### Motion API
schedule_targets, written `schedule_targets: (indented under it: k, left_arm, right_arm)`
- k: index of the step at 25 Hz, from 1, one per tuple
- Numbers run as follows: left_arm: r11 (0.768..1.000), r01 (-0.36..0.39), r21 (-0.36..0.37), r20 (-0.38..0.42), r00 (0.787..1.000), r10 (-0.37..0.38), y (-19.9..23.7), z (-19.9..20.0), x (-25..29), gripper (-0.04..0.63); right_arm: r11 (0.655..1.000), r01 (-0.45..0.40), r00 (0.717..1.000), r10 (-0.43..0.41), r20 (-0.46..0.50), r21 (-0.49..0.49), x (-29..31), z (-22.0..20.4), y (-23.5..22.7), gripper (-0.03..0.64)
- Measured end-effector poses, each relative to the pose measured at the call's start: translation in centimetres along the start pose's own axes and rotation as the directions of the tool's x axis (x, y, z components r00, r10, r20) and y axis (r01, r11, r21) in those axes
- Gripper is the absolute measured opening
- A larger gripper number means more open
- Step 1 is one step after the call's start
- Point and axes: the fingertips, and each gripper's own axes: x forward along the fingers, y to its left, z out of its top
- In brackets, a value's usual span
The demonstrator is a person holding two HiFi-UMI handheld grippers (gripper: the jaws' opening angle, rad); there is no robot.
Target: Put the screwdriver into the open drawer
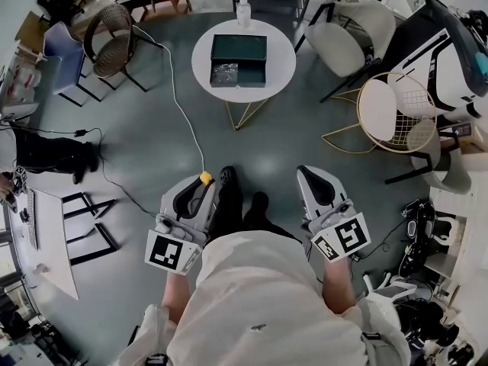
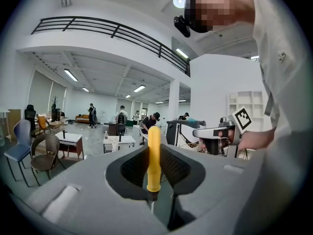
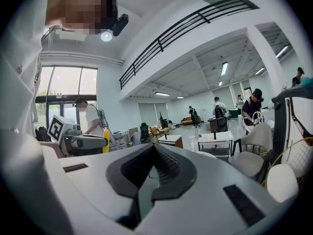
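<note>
My left gripper is held close to the person's body, shut on the screwdriver; its yellow handle stands upright between the jaws, and its yellow end pokes out at the tip. My right gripper hangs level with it to the right, jaws shut with nothing between them. The dark green drawer box lies on a round white table well ahead across the floor, its drawer pulled open with a small grey item inside. From the right gripper view the left gripper shows at left.
A clear bottle stands at the table's far edge. A wicker chair and blue chair sit left, a white chair and gold wire chair right. A white cable runs across the grey floor.
</note>
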Motion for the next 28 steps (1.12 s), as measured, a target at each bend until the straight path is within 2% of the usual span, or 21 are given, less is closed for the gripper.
schedule_targets:
  k: [5, 14, 22, 28]
  left_arm:
    - [0.999, 0.047, -0.011, 0.002, 0.999, -0.047, 2.9, 0.9, 2.1, 0.078]
    - [0.989, 0.141, 0.034, 0.034, 0.989, -0.142, 8.7, 3.5, 6.4, 0.078]
    - [0.983, 0.183, 0.021, 0.047, 0.982, -0.183, 14.5, 4.2, 8.5, 0.078]
    - [0.976, 0.215, 0.014, 0.044, 0.976, -0.216, 17.0, 4.4, 9.8, 0.078]
  right_arm:
    - [0.999, 0.049, 0.999, -0.049, 0.009, -0.003, 2.1, 1.4, -0.3, 0.006]
    - [0.993, 0.117, 0.992, -0.117, 0.041, -0.008, 7.9, 3.8, -1.3, 0.006]
    - [0.988, 0.154, 0.986, -0.155, 0.056, 0.016, 13.5, 4.7, -1.4, 0.006]
    - [0.980, 0.192, 0.980, -0.194, 0.049, 0.042, 15.8, 4.7, -1.5, 0.006]
